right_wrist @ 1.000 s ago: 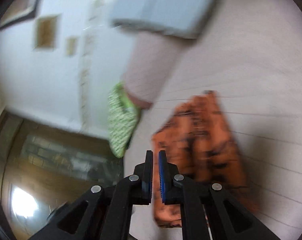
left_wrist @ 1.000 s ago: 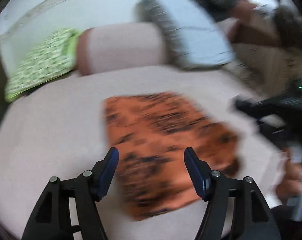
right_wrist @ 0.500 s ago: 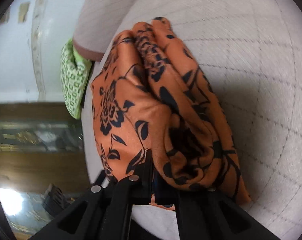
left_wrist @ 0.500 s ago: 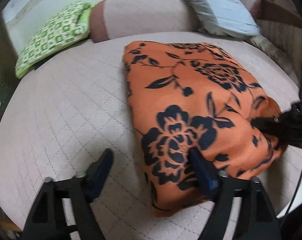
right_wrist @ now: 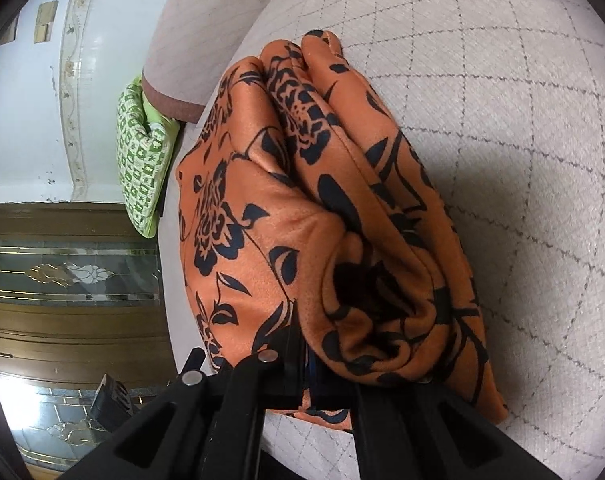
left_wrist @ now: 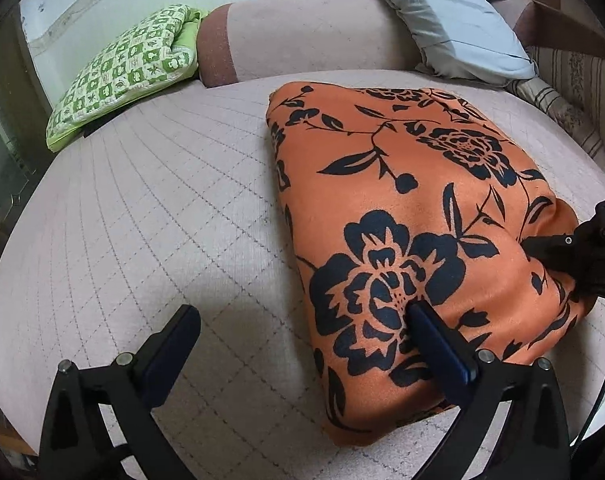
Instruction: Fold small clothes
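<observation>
An orange garment with black flowers (left_wrist: 406,208) lies folded in a thick bundle on the pale quilted sofa seat (left_wrist: 150,216). My left gripper (left_wrist: 302,332) is open at the bundle's near left corner; its right finger (left_wrist: 438,344) lies on the cloth, its left finger (left_wrist: 170,340) over bare seat. My right gripper (right_wrist: 304,344) is shut on a layer at the garment's edge (right_wrist: 262,240); it shows in the left wrist view (left_wrist: 562,248) at the bundle's right side. Folded layers bulge beside it.
A green checked cushion (left_wrist: 122,76) leans at the seat's far left by the pink armrest (left_wrist: 302,36). A grey pillow (left_wrist: 454,28) rests at the back right. The seat's front edge runs just below the grippers. A wooden glass-fronted cabinet (right_wrist: 62,280) stands beyond the sofa.
Both grippers came down to the garment from above. The right gripper, shut throughout, now grips the cloth's edge. The left finger now rests on the bundle.
</observation>
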`<state>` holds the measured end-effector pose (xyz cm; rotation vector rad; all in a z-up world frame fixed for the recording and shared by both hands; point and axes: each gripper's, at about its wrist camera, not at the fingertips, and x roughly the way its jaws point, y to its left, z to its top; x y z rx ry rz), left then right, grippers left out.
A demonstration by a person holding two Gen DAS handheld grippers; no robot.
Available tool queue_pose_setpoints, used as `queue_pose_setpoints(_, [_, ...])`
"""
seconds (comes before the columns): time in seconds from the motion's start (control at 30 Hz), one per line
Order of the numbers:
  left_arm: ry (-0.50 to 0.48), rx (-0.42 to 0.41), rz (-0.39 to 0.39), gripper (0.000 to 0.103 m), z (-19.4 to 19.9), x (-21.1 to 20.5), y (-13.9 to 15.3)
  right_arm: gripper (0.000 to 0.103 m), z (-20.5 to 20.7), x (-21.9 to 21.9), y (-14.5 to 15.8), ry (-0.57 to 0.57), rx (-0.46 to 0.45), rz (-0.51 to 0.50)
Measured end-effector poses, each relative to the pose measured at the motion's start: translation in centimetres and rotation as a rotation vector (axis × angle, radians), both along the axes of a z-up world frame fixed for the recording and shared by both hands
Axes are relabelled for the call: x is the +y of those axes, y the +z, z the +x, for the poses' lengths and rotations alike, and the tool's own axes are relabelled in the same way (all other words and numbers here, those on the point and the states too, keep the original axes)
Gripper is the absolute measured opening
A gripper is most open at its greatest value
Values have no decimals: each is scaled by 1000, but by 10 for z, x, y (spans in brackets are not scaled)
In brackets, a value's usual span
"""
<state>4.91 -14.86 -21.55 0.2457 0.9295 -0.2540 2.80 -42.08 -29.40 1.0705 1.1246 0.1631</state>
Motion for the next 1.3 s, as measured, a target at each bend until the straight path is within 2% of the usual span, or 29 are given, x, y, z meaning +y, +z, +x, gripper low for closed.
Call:
queue_pose_setpoints(0.13, [-4, 5, -2, 103, 8, 1, -2, 0, 0, 5, 3, -3, -2, -26])
queue_pose_setpoints(0.2, [-2, 1, -24, 103, 8, 4, -4, 0, 1, 7, 4, -9, 0, -42])
queue_pose_setpoints(0.3, [2, 39, -61, 103, 12, 11, -2, 0, 2, 13, 10, 0, -7, -91])
queue_pose_setpoints(0.4, [-49, 75, -17, 103, 21, 7, 19, 0, 1, 13, 17, -11, -1, -83])
queue_pose_setpoints(0.43, [-58, 77, -25, 103, 26, 7, 30, 3, -1, 12, 23, -21, -3, -79])
queue_pose_setpoints(0.47, [-43, 46, -74, 103, 34, 13, 51, 8, -3, 12, 30, -23, -12, -75])
queue_pose_setpoints(0.5, [-26, 20, -100, 103, 40, 17, 62, 8, -5, 12, 40, -30, -44, -63])
queue_pose_setpoints(0.53, [10, -22, -124, 103, 49, 21, 77, 8, -5, 13, 56, -35, -116, -47])
queue_pose_setpoints(0.57, [72, -69, -121, 103, 63, 23, 92, 8, -2, 15, 73, -35, -190, -53])
queue_pose_setpoints(0.63, [127, -87, -90, 103, 82, 19, 98, 8, 9, 20, 96, -49, -249, -132])
queue_pose_setpoints(0.67, [118, -48, -67, 103, 96, 11, 92, 8, 21, 23, 104, -56, -252, -182])
queue_pose_setpoints(0.73, [80, 40, -21, 103, 116, -4, 71, 8, 45, 26, 101, -40, -220, -197])
queue_pose_setpoints(0.8, [62, 72, 53, 103, 126, -18, 42, 8, 72, 27, 86, -43, -172, -204])
queue_pose_setpoints(0.87, [42, 102, 109, 103, 128, -26, 5, 8, 90, 26, 67, -52, -94, -281])
queue_pose_setpoints(0.9, [36, 111, 75, 103, 128, -22, -8, 5, 99, 27, 48, -37, -11, -358])
queue_pose_setpoints(0.97, [46, 127, -36, 103, 133, -7, -8, 3, 101, 23, 23, -49, 36, -296])
queue_pose_setpoints(1.03, [75, 165, -74, 103, 149, 0, 0, 5, 101, 17, 29, -65, 33, -254])
queue_pose_setpoints(1.13, [160, 12, -97, 103, 163, 12, 23, 8, 110, 14, 55, -86, -68, -279])
queue_pose_setpoints(1.23, [187, 70, -142, 103, 198, 11, 19, 8, 130, 15, 73, -96, -144, -261])
queue_pose_setpoints(1.3, [201, 81, -121, 103, 212, 6, 11, 8, 146, 20, 76, -90, -143, -253])
